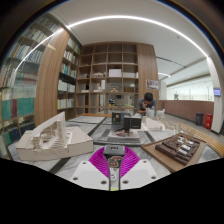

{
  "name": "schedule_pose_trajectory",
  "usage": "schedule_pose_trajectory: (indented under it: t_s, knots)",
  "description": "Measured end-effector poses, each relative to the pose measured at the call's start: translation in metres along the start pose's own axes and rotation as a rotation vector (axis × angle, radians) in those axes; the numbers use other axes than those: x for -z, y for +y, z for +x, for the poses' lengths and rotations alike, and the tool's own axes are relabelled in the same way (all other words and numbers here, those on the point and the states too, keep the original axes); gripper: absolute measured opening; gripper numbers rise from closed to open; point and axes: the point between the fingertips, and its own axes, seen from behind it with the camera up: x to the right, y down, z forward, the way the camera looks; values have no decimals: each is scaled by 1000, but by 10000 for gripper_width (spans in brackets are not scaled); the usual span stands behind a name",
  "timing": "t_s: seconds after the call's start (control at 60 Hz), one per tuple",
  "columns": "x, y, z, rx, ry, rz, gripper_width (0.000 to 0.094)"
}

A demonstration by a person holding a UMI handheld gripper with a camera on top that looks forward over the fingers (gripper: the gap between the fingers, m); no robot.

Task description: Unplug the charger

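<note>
Gripper: my gripper (113, 158) is drawn in narrow, with only a thin slit between the two white fingers where they run back toward me.
Pads: the magenta pads (99, 158) slant toward each other and close on a small thing at the tips.
Charger: the charger (113, 149) is a small grey block that I hold between the pad tips, one pad against each side. It sits up off the counter, and I cannot see a cable or socket on it.
Counter: the counter (92, 127) stretches away ahead of me, below and beyond the fingers, and is crowded with building models.
White model: a pale model (45, 140) with stepped walls stands on the counter ahead of my left finger.
Dark model: a low brown model (182, 148) on a wooden base lies ahead of my right finger, well apart from the white one.
Middle model: a smaller dark model (125, 121) stands farther along the counter, straight beyond the charger.
Person: a person (148, 103) in dark clothes is at the far end of the counter, bent over it.
Shelves: wooden shelves (108, 78) fill the far wall, and some of their bays hold books and boxes.
Bookcase: a tall bookcase (25, 80) packed with books runs along the left wall.
Light: a long curved light strip (120, 19) glows on the ceiling.
</note>
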Motion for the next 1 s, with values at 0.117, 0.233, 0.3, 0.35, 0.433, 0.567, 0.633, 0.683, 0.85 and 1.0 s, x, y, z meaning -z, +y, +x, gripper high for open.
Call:
schedule_pose_trajectory:
  t_s: [0.117,0.233,0.3,0.35,0.433,0.567,0.633,0.683,0.85,1.0]
  knots:
    - [8,21,44,10,41,-88,94]
    - [24,107,99,-1,100,-263,109]
    - [33,158,118,-11,116,-386,149]
    - [39,189,133,-11,137,-457,182]
    - [43,219,146,-36,150,-526,249]
    - [37,217,150,-68,125,-506,415]
    - [37,217,155,-37,139,-516,609]
    - [37,218,157,-24,142,-522,681]
    - [54,210,154,-41,119,-542,849]
    - [103,178,139,-109,103,-505,845]
